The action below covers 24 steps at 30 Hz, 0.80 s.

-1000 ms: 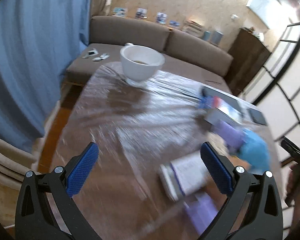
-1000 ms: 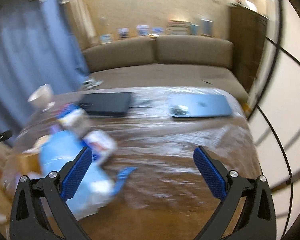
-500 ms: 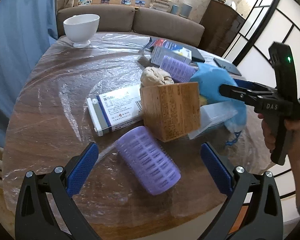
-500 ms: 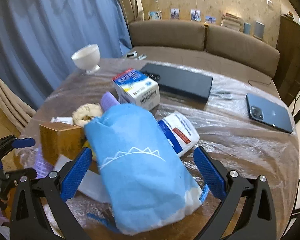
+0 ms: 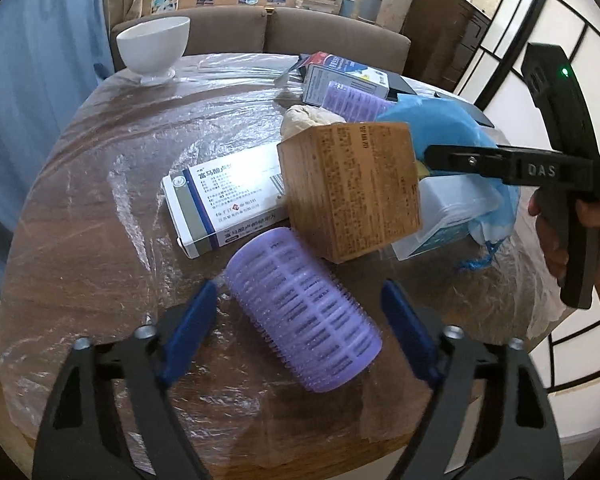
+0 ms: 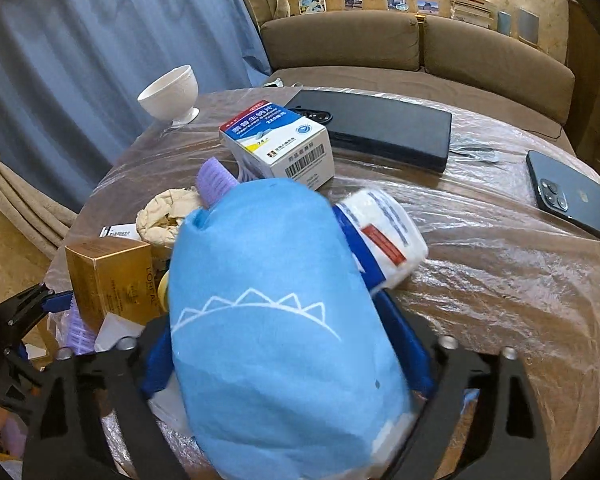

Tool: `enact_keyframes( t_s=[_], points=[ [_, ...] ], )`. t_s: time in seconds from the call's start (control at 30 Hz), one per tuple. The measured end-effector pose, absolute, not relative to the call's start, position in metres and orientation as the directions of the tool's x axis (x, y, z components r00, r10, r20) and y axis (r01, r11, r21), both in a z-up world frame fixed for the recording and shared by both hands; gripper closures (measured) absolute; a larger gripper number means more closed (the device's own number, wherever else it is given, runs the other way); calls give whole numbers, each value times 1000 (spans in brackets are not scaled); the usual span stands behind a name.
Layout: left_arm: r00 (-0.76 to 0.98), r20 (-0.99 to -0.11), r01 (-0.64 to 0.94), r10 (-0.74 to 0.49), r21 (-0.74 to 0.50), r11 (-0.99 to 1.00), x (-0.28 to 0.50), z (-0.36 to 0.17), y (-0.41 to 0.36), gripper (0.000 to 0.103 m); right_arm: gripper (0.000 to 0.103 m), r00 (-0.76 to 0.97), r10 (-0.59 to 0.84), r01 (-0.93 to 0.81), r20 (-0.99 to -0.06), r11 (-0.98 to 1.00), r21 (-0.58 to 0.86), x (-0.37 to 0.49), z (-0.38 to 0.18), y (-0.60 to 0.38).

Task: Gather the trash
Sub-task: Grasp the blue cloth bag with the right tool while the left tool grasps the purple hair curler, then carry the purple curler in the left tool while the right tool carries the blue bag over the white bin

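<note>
Purple roller (image 5: 304, 312) between closing left gripper (image 5: 300, 332) jaws, untouched | gold box (image 5: 350, 192) ahead | right gripper (image 6: 284, 344) closing, hugging blue pouch (image 6: 276, 320), contents unseen

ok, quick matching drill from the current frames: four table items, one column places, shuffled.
Items:
1. hair roller
2. blue pouch
3. white bowl
4. phone

Places:
A. far left edge of the table
B. between the left tool's fingers
C. between the right tool's fingers
D. flat on the table's right side, apart from the pile

Pairs: 1-B, 2-C, 3-A, 4-D
</note>
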<state>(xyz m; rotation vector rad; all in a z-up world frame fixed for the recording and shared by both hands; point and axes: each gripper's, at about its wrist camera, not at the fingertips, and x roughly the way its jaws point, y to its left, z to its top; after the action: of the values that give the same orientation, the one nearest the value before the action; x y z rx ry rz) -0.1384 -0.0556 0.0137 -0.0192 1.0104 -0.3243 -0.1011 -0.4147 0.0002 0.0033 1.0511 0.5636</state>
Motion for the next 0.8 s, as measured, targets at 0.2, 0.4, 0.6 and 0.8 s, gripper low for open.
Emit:
enact_keyframes(
  t_s=[0.2,0.4,0.6,0.8],
  points=[
    [486,-825,260,-289,-180,949,-139,16,-52,40,47,414,426,-447,-804,865,228,-112,10,-412],
    [511,-815,267,-275,-153,951,-142,21,-52,44,49,500,416,-402,-760,888,223,-126,31,-427],
    [514,-807,279,-290,-162,946,-145,26,-51,49,49,550,412,-348,-726,904,249,-138,51,-446],
    [506,-808,290,-301,-169,942,-149,26,-49,54,49,578,393,-324,-715,915,240,-159,64,-452]
  ],
)
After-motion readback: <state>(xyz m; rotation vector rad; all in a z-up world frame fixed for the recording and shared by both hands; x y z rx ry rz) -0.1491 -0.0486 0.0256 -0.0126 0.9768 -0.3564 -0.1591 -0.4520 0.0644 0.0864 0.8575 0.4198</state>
